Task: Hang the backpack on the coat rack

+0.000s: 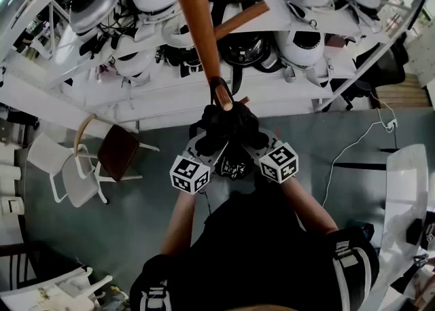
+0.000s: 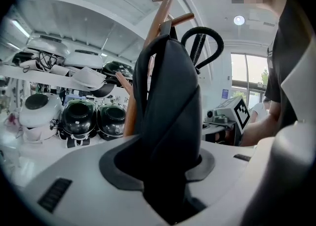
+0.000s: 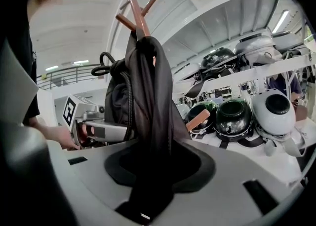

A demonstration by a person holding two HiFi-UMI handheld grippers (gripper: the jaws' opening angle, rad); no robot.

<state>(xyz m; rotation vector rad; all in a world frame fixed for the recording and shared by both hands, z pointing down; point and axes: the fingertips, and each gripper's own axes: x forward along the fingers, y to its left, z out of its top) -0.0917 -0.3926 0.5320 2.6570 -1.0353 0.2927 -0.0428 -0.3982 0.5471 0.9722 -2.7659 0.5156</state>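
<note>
Black fabric: backpack (image 2: 170, 96) hangs at the top of the wooden coat rack (image 1: 197, 24), its upper end caught at the pegs (image 3: 129, 15). Which strap carries it I cannot tell. One stiff carry loop (image 2: 203, 47) stands free beside the pole.

Left gripper (image 2: 170, 170): jaws part-way apart, a thick fold of the pack standing between them, pads looking slack on the cloth rather than pinching. Right gripper (image 3: 153, 170): same on the pack's other side, jaws apart, a narrower fold running down the gap.

Task judged nearly done; weight seems to sit on the rack.

Risks, as I judge them:
- Cloth lies deep in both gaps. Drawing either gripper back without opening wider could snag a fold and drag the pack off its peg.
- If the catch on the peg is shallow, the pack may slide off once support goes.
- All the load sits on one side of a slim pole; a tug could tip the rack toward the shelving (image 3: 276, 69) of helmets (image 3: 232, 116) behind.

Writing: none readable. Only black-and-white square patterns on each marker cube (image 1: 189, 172). No brand or label visible on the pack. A small blue sign by the window in the left gripper view is too small to read.
</note>
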